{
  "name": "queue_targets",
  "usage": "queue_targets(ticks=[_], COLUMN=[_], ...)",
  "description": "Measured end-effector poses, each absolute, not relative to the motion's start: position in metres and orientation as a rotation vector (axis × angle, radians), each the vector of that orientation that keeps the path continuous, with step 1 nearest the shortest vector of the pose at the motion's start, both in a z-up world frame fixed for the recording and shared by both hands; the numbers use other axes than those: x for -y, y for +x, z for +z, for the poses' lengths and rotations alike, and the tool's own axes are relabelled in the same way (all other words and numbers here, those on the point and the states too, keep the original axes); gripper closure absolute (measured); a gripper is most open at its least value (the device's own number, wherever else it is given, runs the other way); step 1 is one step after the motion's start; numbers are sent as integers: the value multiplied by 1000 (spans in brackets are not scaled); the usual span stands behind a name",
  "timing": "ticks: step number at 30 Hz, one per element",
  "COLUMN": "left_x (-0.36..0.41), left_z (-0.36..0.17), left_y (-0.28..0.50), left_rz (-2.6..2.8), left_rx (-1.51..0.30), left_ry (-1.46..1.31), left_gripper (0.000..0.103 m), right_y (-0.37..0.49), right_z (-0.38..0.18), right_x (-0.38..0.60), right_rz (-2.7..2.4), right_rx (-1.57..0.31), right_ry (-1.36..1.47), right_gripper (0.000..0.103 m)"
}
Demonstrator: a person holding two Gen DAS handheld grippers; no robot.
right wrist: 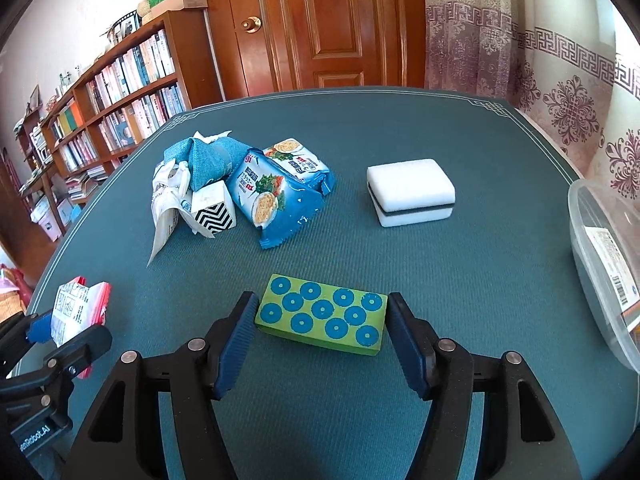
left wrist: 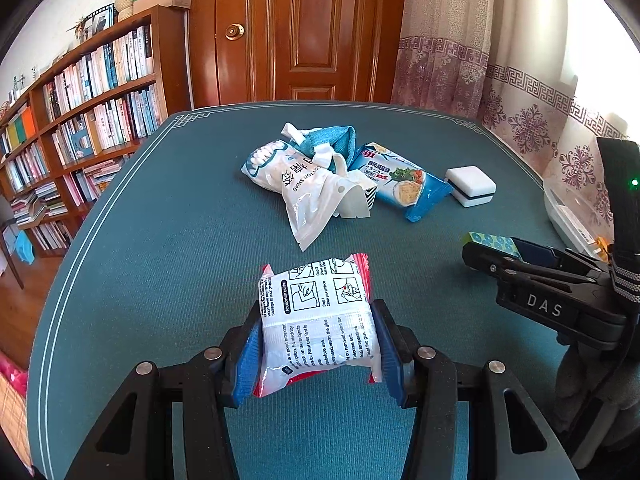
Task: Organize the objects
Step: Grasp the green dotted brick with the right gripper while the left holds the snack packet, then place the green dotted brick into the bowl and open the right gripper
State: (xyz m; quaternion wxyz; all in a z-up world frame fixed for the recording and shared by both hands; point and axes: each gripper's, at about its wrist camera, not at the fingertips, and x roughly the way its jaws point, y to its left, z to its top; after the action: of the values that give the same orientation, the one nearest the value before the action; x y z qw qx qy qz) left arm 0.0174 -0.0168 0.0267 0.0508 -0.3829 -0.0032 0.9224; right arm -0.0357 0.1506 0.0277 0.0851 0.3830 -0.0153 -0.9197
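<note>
While both tools grip, looks like the carrying step of the tidy-up. Between the left gripper pads — a crinkly white packet with red sealed edges, pinched at its sides, jaws partly closed on it. Between the right gripper jaws — a rigid green block dotted with blue circles, clamped by its short ends, jaws fairly wide. Ahead of both, a heap: glossy cotton swab bag, blue cracker packet, folded blue cloth, zigzag-printed box. Beyond, right of the block, a white sponge with a dark middle layer. Far right, a clear plastic container — probably the drop-off; next calls for swinging right, above its rim.
</note>
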Motion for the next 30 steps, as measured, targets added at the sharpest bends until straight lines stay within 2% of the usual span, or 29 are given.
queue_targets(ticks=[30], left_x=[-58], left_z=[43], left_y=[24], left_rz=[2752], left_rx=[-168], left_ry=[-1101], left_gripper=[50], right_y=[32], right_z=[70], right_x=[-321], right_rz=[-3090], right_rx=[237], right_ry=[1037], right_gripper=[37])
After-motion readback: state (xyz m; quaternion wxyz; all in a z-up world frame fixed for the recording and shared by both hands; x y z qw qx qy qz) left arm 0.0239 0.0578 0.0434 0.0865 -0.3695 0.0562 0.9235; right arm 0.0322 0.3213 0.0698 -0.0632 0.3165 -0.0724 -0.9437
